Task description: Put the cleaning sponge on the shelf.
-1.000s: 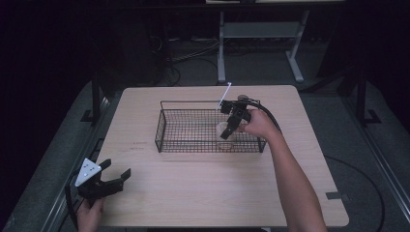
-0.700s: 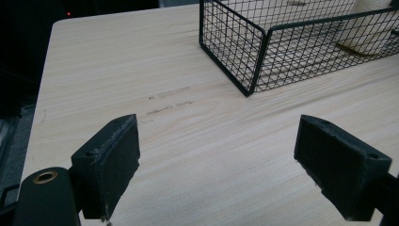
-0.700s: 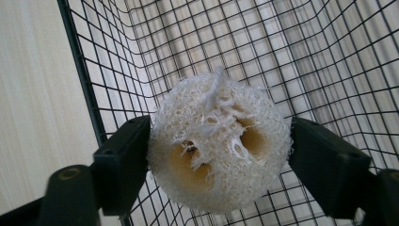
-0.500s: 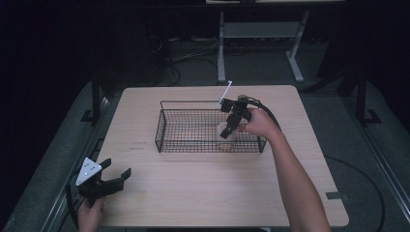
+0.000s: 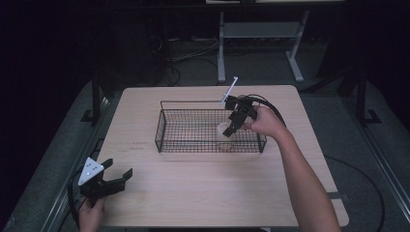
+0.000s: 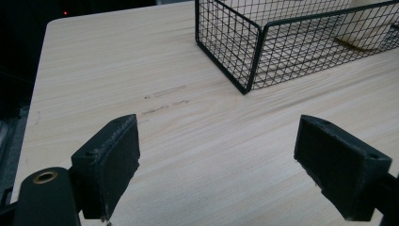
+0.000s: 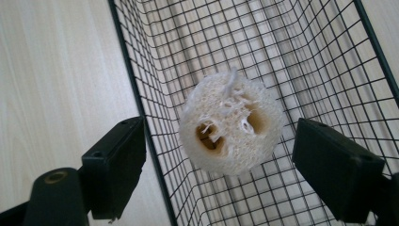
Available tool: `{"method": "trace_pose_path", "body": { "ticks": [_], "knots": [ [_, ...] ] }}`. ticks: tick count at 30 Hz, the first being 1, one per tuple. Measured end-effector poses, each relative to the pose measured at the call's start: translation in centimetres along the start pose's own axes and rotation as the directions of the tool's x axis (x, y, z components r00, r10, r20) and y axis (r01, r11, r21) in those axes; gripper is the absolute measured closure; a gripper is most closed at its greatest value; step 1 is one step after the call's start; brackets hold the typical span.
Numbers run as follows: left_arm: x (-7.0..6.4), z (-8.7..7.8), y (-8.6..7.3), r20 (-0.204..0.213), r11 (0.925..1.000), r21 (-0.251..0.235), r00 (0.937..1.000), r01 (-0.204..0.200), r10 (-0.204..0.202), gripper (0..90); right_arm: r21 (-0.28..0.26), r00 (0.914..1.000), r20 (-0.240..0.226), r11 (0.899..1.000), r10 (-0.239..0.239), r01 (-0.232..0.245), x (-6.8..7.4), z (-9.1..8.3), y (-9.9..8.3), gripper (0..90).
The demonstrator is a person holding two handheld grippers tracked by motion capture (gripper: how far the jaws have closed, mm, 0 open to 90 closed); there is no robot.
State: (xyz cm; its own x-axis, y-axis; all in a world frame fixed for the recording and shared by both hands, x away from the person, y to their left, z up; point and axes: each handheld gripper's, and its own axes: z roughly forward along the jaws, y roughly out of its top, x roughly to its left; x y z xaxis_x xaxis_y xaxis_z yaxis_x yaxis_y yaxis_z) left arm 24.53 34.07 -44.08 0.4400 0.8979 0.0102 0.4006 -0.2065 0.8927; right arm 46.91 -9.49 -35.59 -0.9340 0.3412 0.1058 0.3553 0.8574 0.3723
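A black wire basket (image 5: 164, 126) stands in the middle of the wooden table. Inside it, near the right end, lies a pale loofah piece (image 5: 224, 130) with holes through it (image 7: 231, 126). My right gripper (image 5: 233, 126) hangs over the basket's right part, open, its jaws wide on either side of the loofah and not touching it (image 7: 220, 165). My left gripper (image 5: 112, 180) rests at the table's front left corner, open, with nothing between its jaws (image 6: 216, 160). The basket's near corner (image 6: 249, 52) shows ahead of it.
A thin white stick (image 5: 229, 90) rises from the right gripper over the basket's back rim. Bare table top (image 5: 212, 183) lies in front of the basket. Beyond the table's far edge stands a metal frame (image 5: 221, 43) on a dark floor with cables.
The right gripper has dipped slightly lower into the basket, and the loofah now lies free between its open jaws. The left gripper has stayed in place.
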Motion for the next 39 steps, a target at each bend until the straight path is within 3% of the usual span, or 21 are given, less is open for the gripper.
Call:
{"method": "trace_pose_path", "body": {
  "ticks": [10,24,39],
  "knots": [
    [-0.1,0.0,0.0,-0.001,1.0000,-0.001,1.0000,-0.004,0.004,14.0,-0.019,0.9999,0.001,1.000,-0.012,0.012,0.9,-0.9,0.0,17.5],
    [0.0,-0.1,0.0,-0.002,1.0000,-0.001,1.0000,-0.001,0.001,13.9,-0.002,0.9998,0.005,1.000,-0.020,0.020,1.5,-1.4,-0.4,17.2],
    [-0.1,0.1,0.0,0.002,1.0000,0.002,1.0000,-0.008,0.008,13.9,-0.016,0.9998,0.002,1.000,-0.021,0.021,2.3,-1.4,-1.8,17.1]
  ]
}}
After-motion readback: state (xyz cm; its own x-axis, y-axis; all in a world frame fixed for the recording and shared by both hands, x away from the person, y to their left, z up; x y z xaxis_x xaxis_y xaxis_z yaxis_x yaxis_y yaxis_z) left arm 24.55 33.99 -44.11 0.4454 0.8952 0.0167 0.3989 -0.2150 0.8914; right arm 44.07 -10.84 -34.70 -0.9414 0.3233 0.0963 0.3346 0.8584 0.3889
